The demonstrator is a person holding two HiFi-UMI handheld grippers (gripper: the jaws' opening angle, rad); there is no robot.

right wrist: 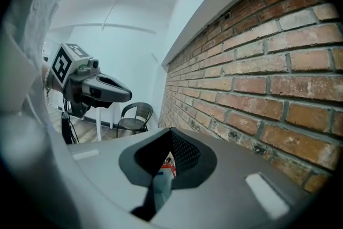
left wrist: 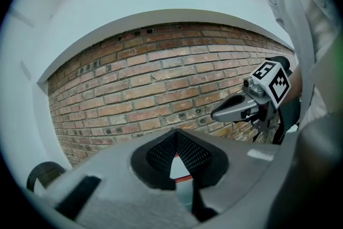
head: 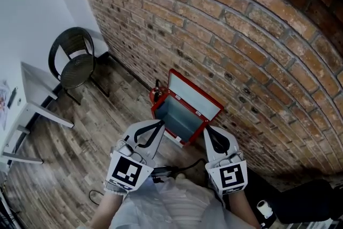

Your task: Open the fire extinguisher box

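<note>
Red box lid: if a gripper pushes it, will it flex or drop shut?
The lid looks like rigid sheet metal, so it probably won't flex. It stands raised along the far edge of the box, so a push toward the camera would likely swing it shut.

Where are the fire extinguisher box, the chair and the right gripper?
fire extinguisher box (head: 194, 95): head view, open lid.
chair (head: 76, 68): head view, seat.
right gripper (head: 208, 129): head view, closed jaw tips.

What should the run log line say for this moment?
fire extinguisher box: lid open, upright by brick wall | left gripper: shut, empty, clear of box | right gripper: shut, empty, clear of box
</note>
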